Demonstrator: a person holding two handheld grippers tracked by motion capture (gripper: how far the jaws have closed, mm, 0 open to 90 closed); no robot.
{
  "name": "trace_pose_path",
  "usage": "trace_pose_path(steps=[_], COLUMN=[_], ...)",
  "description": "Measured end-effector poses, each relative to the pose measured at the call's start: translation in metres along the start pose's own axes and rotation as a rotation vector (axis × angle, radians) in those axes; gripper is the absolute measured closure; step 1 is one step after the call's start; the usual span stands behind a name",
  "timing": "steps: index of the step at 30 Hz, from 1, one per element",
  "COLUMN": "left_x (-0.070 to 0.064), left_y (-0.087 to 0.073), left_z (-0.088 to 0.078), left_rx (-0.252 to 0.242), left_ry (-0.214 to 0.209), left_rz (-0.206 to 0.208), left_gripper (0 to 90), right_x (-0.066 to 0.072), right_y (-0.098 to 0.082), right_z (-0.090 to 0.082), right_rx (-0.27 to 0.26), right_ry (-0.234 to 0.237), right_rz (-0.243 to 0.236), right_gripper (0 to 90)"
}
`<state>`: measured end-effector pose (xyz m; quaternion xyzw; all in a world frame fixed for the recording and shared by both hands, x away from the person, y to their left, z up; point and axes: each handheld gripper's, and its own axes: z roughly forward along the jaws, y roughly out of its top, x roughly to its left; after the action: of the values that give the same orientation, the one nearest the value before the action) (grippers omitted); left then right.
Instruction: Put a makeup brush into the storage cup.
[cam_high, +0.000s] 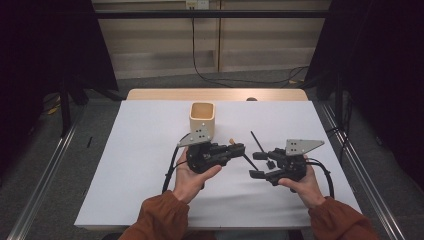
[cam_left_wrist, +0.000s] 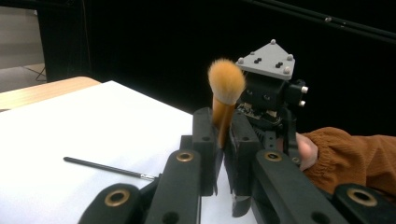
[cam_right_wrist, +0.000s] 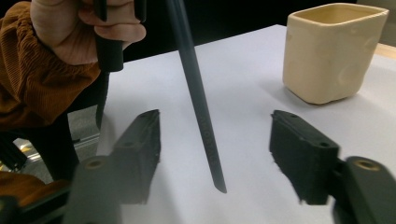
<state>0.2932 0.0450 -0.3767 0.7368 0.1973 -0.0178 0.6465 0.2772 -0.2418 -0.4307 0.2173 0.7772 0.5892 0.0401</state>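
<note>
My left gripper (cam_high: 240, 148) is shut on a makeup brush (cam_left_wrist: 226, 84) just below its orange bristles, which stand up above the jaws (cam_left_wrist: 222, 126). The brush's dark handle (cam_right_wrist: 201, 116) slants down and ends between the jaws of my right gripper (cam_right_wrist: 215, 140). Those jaws stand wide apart, and neither pad touches the handle. In the high view the right gripper (cam_high: 257, 165) sits just right of the left one, both over the middle of the white table (cam_high: 150, 175).
A cream square cup (cam_high: 202, 120) stands upright behind the left gripper, and it shows at the upper right in the right gripper view (cam_right_wrist: 334, 51). A thin black brush (cam_high: 258, 142) lies flat on the table between the grippers (cam_left_wrist: 107, 168).
</note>
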Motion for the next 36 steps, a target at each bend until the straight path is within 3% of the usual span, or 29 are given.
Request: trace_pose_path(steps=[11, 18, 20, 23, 26, 36], left_x=[0.002, 0.005, 0.006, 0.007, 0.010, 0.015], left_y=[-0.001, 0.000, 0.001, 0.001, 0.000, 0.004], left_z=[-0.002, -0.005, -0.007, -0.010, -0.013, -0.023], left_rx=[0.022, 0.029, 0.030, 0.042, 0.048, 0.051], left_ry=[0.020, 0.036, 0.041, 0.060, 0.073, 0.098], left_rz=[0.019, 0.020, 0.016, 0.016, 0.000, -0.002], left_gripper=[84.1, 84.1, 84.1, 84.1, 84.1, 84.1], right_x=[-0.001, -0.001, -0.001, 0.000, 0.004, 0.007], right_y=[0.000, 0.001, 0.000, -0.001, -0.001, -0.007], right_z=[-0.003, -0.006, -0.005, -0.005, -0.007, -0.020], right_rx=[-0.021, -0.031, -0.030, -0.026, -0.037, -0.071], right_ry=[-0.016, -0.029, -0.065, -0.066, -0.097, -0.183], right_rz=[0.021, 0.020, 0.013, 0.016, -0.009, 0.002], right_gripper=[4.4, 3.8, 3.5, 3.3, 2.5, 0.6])
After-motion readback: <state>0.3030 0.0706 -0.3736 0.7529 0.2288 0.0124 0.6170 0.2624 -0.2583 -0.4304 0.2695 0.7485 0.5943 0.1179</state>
